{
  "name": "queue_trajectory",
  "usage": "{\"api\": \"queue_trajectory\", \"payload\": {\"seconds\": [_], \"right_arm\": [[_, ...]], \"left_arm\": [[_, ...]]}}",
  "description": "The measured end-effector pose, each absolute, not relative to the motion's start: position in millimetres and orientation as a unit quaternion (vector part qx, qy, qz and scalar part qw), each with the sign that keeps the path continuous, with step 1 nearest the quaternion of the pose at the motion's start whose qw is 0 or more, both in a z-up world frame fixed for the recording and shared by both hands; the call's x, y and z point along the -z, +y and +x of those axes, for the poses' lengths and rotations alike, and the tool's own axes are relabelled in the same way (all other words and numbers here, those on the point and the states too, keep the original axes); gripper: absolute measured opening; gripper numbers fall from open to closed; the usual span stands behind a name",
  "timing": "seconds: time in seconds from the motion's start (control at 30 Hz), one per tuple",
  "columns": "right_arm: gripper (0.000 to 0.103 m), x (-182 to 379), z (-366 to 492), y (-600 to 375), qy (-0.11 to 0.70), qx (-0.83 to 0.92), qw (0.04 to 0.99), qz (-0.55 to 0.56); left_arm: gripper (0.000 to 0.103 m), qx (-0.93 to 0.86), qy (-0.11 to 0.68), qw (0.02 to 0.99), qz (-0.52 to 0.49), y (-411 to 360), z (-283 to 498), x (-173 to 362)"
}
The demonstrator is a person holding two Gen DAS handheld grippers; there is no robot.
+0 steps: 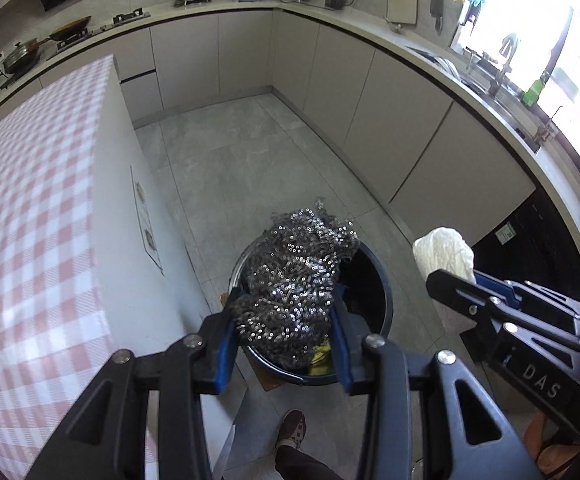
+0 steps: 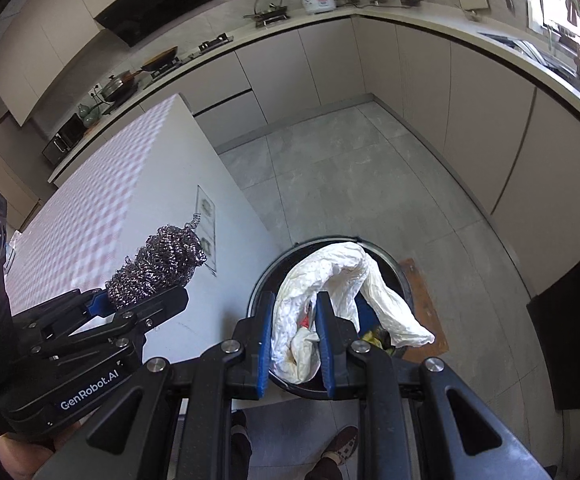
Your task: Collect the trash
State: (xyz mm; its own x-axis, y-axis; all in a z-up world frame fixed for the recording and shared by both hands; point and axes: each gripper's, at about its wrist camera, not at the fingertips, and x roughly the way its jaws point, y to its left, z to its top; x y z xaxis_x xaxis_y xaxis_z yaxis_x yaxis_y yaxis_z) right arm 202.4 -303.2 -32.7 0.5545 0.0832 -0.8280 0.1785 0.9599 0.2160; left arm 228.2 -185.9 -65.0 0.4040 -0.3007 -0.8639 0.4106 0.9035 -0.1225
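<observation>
My left gripper (image 1: 285,304) is shut on a steel wool scrubber (image 1: 298,272), a tangled silver wad, and holds it above the dark round trash bin (image 1: 382,296) on the floor. My right gripper (image 2: 296,308) is shut on a crumpled white plastic bag (image 2: 330,284) and holds it over the same bin (image 2: 261,280). Yellow trash (image 1: 320,358) lies inside the bin. The right gripper with the bag (image 1: 446,252) shows at the right of the left wrist view. The left gripper with the scrubber (image 2: 157,264) shows at the left of the right wrist view.
A table with a pink checked cloth (image 1: 29,220) stands just left of the bin. Beige cabinets and a counter (image 1: 410,92) curve round the back and right, with a sink (image 1: 490,80) under the window. Grey tiled floor (image 1: 249,160) lies beyond the bin. The person's shoe (image 1: 292,432) is below.
</observation>
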Motion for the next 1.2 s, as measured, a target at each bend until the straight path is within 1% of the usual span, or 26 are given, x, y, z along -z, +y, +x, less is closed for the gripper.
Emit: {"api": "queue_trajectory", "payload": {"seconds": [0.37,0.57,0.6,0.67,0.7,0.73,0.77,0.97,1.2], "right_arm": [[0.022,78,225,-323,0.5,0.021,0.852,0.155],[0.025,102,244,-336,0.509,0.006,0.844,0.169],[0.026,106,247,-338,0.508,0.004,0.844,0.171],[0.034,113,254,-341,0.51,0.003,0.843,0.174],[0.045,116,256,-344,0.51,0.003,0.842,0.177],[0.055,120,258,-347,0.509,0.002,0.841,0.181],[0.058,122,258,-349,0.508,0.004,0.842,0.181],[0.059,109,249,-361,0.469,0.031,0.867,0.163],[0.059,89,240,-360,0.475,0.025,0.865,0.161]], "left_arm": [[0.042,0.187,0.541,0.817,0.066,-207,241,112],[0.046,0.178,0.557,0.809,0.054,-215,252,131],[0.049,0.174,0.558,0.809,0.051,-216,254,133],[0.058,0.167,0.562,0.809,0.046,-218,258,138],[0.063,0.164,0.562,0.809,0.045,-219,259,139],[0.065,0.16,0.559,0.812,0.044,-219,260,139],[0.065,0.157,0.556,0.815,0.044,-218,261,138],[0.065,0.141,0.519,0.843,0.032,-212,253,112],[0.065,0.13,0.483,0.866,0.031,-197,231,65]]}}
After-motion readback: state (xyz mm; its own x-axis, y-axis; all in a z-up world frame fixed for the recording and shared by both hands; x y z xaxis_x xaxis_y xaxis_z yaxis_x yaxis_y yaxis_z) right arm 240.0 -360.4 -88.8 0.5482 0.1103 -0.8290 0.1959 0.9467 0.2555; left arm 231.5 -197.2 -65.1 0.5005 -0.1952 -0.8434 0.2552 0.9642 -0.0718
